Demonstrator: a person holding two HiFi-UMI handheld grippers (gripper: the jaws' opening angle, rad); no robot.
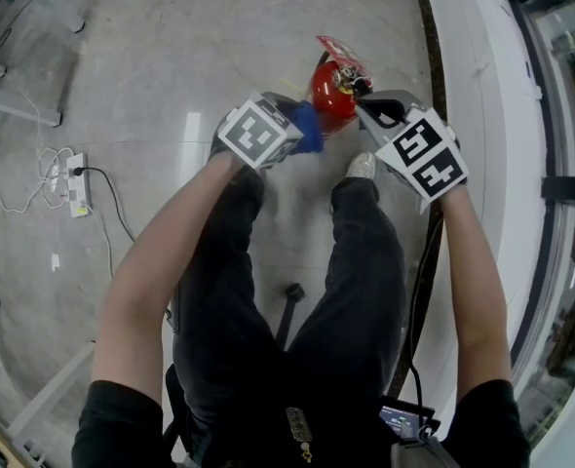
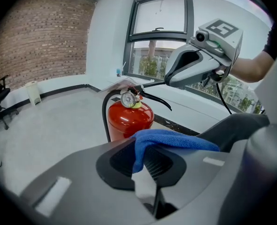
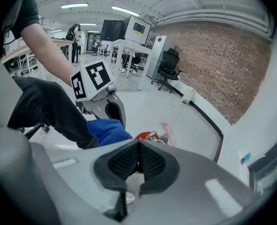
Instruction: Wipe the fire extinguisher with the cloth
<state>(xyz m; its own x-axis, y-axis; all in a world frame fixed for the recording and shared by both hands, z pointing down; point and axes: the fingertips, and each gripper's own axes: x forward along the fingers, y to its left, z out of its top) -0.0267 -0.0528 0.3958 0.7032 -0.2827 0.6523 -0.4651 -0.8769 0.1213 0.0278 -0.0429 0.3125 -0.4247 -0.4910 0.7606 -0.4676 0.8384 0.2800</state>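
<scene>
- The left gripper (image 2: 144, 163) is clamped on a blue cloth (image 2: 176, 138), just beside the red fire extinguisher (image 2: 129, 120).
- The right gripper (image 3: 138, 162) has its jaws together, empty, near the extinguisher's top.
- The extinguisher stands on the floor (image 1: 171, 57).

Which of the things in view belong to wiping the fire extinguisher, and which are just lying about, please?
For the job: red fire extinguisher; blue cloth, clamped in the left gripper.
Just lying about: power strip on the floor; office chair.
</scene>
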